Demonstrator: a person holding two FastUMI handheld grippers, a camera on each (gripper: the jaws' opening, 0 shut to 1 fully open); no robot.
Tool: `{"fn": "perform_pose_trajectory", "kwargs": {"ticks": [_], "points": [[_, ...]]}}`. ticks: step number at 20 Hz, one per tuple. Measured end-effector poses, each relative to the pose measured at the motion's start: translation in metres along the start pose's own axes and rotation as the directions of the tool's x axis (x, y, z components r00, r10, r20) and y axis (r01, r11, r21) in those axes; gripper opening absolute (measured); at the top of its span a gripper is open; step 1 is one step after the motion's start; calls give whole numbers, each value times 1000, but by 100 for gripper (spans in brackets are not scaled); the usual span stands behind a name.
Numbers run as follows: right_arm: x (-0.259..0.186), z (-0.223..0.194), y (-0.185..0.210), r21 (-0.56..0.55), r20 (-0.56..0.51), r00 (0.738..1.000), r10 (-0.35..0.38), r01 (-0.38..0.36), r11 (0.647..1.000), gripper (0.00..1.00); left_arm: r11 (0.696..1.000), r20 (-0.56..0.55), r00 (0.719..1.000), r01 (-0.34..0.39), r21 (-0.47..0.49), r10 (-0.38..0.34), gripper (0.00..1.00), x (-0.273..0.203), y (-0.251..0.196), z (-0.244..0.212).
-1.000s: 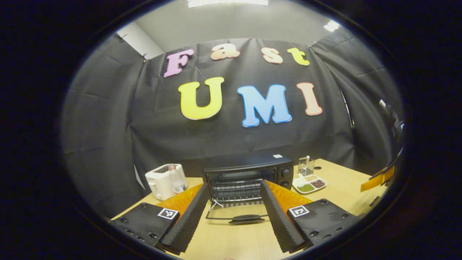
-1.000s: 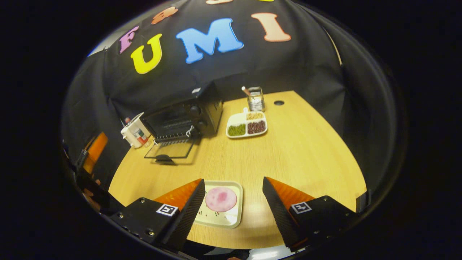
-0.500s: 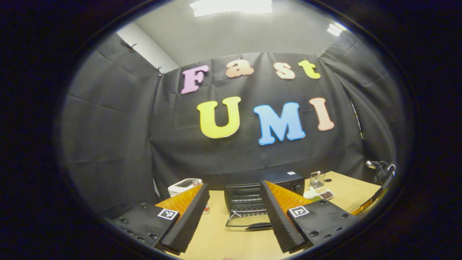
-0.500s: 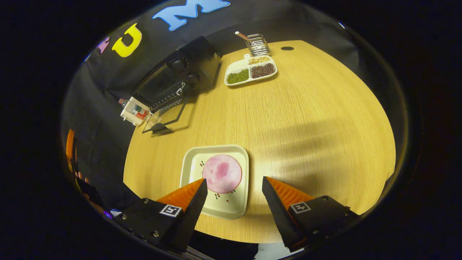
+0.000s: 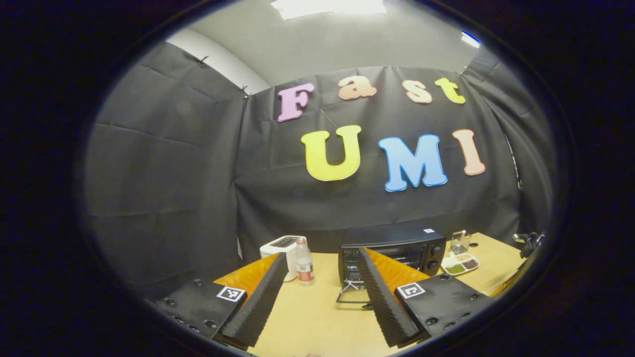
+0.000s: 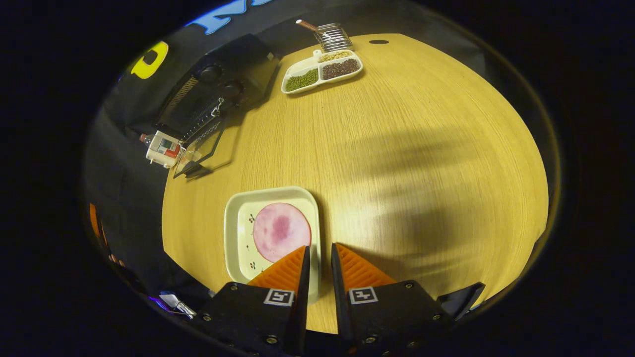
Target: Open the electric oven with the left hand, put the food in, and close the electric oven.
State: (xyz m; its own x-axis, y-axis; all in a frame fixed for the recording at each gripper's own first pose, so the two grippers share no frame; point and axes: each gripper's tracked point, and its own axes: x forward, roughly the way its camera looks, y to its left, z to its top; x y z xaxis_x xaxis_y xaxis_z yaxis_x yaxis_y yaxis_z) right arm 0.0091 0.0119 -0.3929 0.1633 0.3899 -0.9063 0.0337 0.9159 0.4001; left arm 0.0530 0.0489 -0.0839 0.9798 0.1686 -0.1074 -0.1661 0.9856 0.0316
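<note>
Since a second ago the right gripper (image 6: 317, 253) has narrowed over the plate (image 6: 233, 218) rim, apparently pinching it. Left gripper (image 5: 320, 292) gapes empty above bare table (image 6: 397, 148); the oven (image 5: 397, 248) door lies down.

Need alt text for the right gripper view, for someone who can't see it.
The right tool, nearly shut, straddles the near rim of a square plate holding a round slice of ham. Across the wooden table stands the electric oven, door down.

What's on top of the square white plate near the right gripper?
A round pink slice of food lies flat on the plate, with small printed marks beside it. The right gripper straddles the plate's right rim, its fingers covering the near corner, so whatever lies there is hidden.
</note>
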Motion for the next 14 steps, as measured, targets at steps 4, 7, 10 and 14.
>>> {"fn": "perform_pose_trajectory", "kwargs": {"ticks": [4,7,10,14], "points": [[3,2,4,-26,14,999,-47,47,999,1,1000,-10,1000,-10,-24,9,100,6,5,-4],[1,-6,16,-4,-26,1000,13,-13,1000,1,1000,1,1000,-8,-30,8,94,8,9,1],[-7,-3,40,83,-6,994,108,-108,991,1,1000,12,1000,-7,-22,7,100,12,12,3],[-12,1,58,118,12,985,173,-173,978,1,999,7,1000,2,-39,-2,100,16,11,2]]}}
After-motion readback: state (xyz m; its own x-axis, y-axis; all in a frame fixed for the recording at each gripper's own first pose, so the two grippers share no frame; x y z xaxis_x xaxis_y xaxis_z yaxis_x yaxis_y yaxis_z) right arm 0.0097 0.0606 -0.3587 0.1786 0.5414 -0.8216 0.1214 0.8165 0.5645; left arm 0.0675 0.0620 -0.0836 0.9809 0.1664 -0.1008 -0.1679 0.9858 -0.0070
